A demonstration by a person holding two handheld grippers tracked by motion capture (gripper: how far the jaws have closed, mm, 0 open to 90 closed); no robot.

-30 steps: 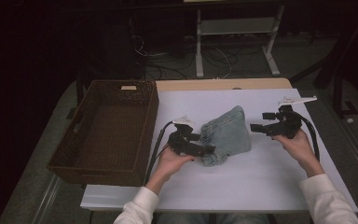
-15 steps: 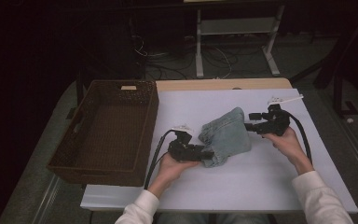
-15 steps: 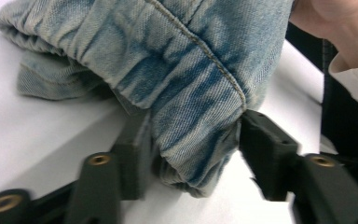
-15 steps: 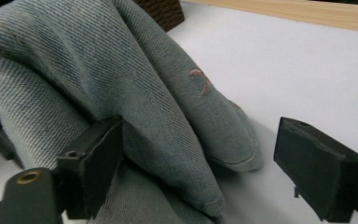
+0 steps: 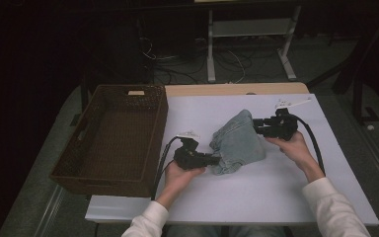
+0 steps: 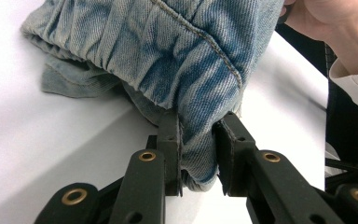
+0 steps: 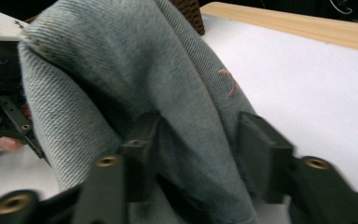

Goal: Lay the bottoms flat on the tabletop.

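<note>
Centrally on the white table (image 5: 286, 197) lies one bunched piece of blue denim (image 5: 237, 143), with one brown wicker basket (image 5: 79, 163) at the table's left edge and well apart from it. Two tongs work the cloth, one from each side. The left tongs (image 6: 198, 149) have just been closing and now pinch a gathered fold of the denim's near edge between their pads. The right tongs (image 7: 196, 140) have also been closing; they straddle a raised hump of cloth on the far side, but blur hides whether the pads press on it. Bare white table lies open in front of the denim, behind it and to the right.
</note>
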